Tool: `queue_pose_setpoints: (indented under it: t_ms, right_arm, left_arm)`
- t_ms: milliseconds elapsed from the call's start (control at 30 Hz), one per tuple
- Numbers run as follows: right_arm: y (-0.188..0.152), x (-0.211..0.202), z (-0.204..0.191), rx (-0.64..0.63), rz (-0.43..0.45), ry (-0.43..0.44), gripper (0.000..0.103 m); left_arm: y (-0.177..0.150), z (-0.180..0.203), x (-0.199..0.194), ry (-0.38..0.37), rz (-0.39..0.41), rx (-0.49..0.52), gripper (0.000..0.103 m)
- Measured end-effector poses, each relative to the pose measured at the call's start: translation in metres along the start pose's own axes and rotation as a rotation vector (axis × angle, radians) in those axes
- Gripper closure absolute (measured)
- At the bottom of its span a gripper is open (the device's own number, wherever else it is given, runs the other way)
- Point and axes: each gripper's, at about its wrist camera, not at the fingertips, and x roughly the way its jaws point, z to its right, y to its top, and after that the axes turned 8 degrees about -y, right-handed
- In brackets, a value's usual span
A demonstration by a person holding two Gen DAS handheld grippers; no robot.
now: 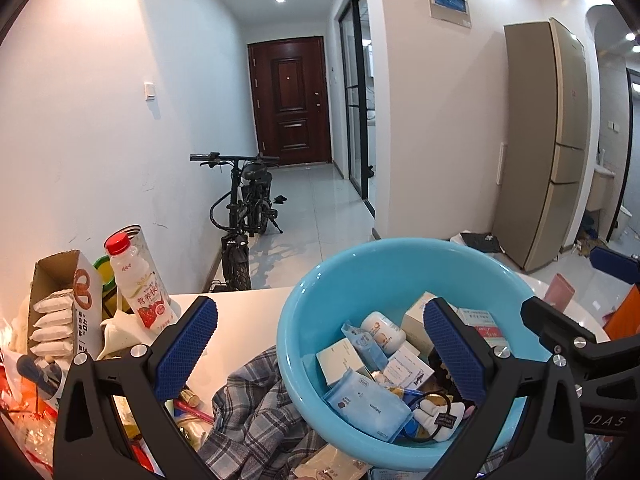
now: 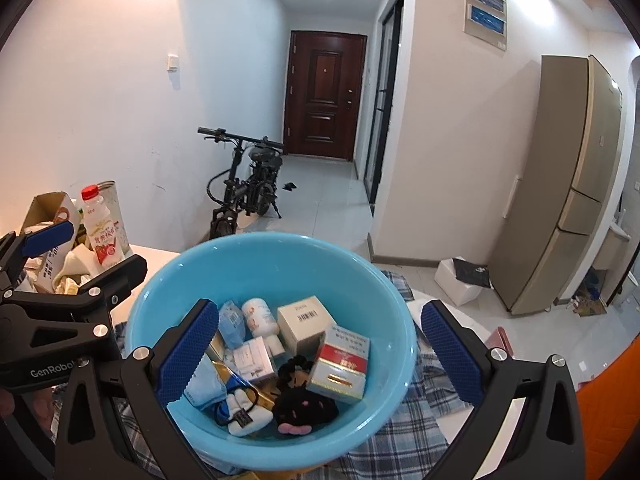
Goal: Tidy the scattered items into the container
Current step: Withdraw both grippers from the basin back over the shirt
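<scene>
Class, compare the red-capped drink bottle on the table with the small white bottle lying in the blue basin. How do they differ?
The drink bottle stands upright on the table outside the blue basin; the small white bottle lies on its side inside it. The drink bottle has a red cap and a strawberry label and looks taller; the white bottle looks squat, with a pale label. Both have whitish bodies.

Black grippers (image 1: 320, 354) (image 2: 320, 354); blue textured pads (image 1: 188, 344); silver screws; "GenRobot" lettering.

White walls flank a tiled hallway ending at a dark red door (image 2: 323, 94); bicycle (image 2: 244, 184) before it, beige fridge (image 2: 568, 184) right, ceiling spotlights lit.
</scene>
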Motion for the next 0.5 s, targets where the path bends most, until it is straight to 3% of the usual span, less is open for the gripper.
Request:
queue_pose_setpoints:
  t_ms: [200, 500]
  right_arm:
    - [0.002, -0.014, 0.000, -0.044, -0.016, -0.052, 0.000]
    - [-0.022, -0.069, -0.004, -0.054, 0.053, -0.001, 0.000]
  left_arm:
    - [0.000, 0.005, -0.018, -0.032, 0.014, 0.039, 0.001]
    - [-0.025, -0.005, -0.075, -0.084, 0.034, -0.043, 0.001]
